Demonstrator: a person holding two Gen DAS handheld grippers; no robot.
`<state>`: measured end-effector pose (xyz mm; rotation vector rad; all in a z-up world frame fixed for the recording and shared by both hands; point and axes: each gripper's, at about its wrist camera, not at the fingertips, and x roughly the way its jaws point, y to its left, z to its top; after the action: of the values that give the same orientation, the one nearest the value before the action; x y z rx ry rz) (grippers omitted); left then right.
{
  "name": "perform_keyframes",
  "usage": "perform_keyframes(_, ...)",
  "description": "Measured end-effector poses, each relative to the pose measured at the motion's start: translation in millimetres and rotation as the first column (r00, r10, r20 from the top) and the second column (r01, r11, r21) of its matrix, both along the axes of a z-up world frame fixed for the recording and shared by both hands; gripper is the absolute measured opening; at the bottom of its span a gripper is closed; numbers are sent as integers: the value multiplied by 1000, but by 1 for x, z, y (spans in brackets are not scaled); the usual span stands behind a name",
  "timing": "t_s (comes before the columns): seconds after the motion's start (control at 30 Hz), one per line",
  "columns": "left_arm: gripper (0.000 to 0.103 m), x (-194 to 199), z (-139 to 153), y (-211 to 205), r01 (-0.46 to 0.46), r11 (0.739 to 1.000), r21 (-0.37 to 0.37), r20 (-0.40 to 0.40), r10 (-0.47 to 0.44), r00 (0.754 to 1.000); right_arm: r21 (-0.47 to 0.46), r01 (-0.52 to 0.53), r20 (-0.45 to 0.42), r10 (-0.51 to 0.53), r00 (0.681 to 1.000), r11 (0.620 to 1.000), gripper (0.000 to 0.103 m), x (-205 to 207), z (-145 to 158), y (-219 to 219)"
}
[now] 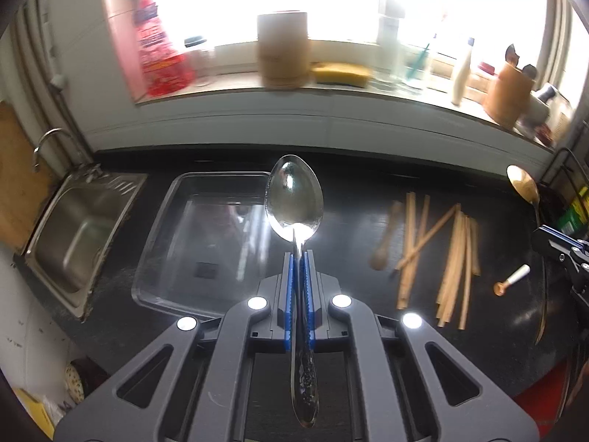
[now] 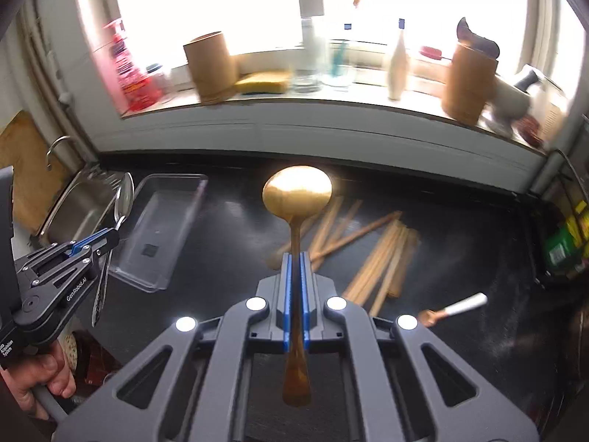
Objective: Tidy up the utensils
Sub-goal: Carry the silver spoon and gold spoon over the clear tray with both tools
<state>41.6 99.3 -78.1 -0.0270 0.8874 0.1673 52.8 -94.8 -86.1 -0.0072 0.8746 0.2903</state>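
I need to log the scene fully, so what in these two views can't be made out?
- Windowsill items: motion-blurred and backlit in both views; labels unreadable.
- Chopsticks: blurred, partly behind the gold spoon in the right wrist view; count unclear.
- Right gripper: cut off by the left wrist view's edge.
- Clear tray: glare; contents uncertain.

motion blurs the windowsill jars (image 1: 281,49); glare whites out the window (image 2: 206,3).

Silver spoon (image 1: 293,199) with an embossed handle and gold spoon (image 2: 296,193), each between the blue pads of a grey hand-held gripper, over a black tabletop (image 1: 349,191) bearing pale wooden chopsticks (image 1: 454,258), a clear tray (image 1: 206,235), and a yellow sponge (image 1: 340,73) on the sill.
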Motion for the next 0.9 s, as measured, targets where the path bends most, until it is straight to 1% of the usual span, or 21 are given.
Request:
perform_keyframes(0.17,5,-8,0,54,-108,994,9,-9,108,994,13,-127,-3,127,992,992,5,18,1,69)
perform_keyframes(0.23,5,-11,-1,75,-148,989,14,-11,148,989,18,-164,-1,164,986,986,5,22,1,90)
perform_keyframes(0.37,5,-12,-4,106,-203,979,15,-21,204,979,26,-237,0,237,971,971,5,32,2,139)
perform_keyframes(0.43,5,-11,-6,119,-223,975,21,-23,223,975,31,-257,-1,257,966,966,5,36,2,154)
perform_keyframes(0.6,5,-1,-17,141,-241,970,17,-40,241,970,34,-296,-13,297,955,955,5,53,-3,192)
perform_keyframes(0.7,5,10,-28,153,-240,971,-5,-47,240,970,46,-311,-38,313,949,949,5,67,-11,209)
perform_keyframes(0.8,5,26,-47,166,-228,973,-47,-53,225,973,64,-335,-76,339,938,940,5,87,-26,231)
perform_keyframes(0.9,5,42,-68,177,-226,971,-78,-80,220,972,85,-355,-117,363,924,931,5,113,-47,253)
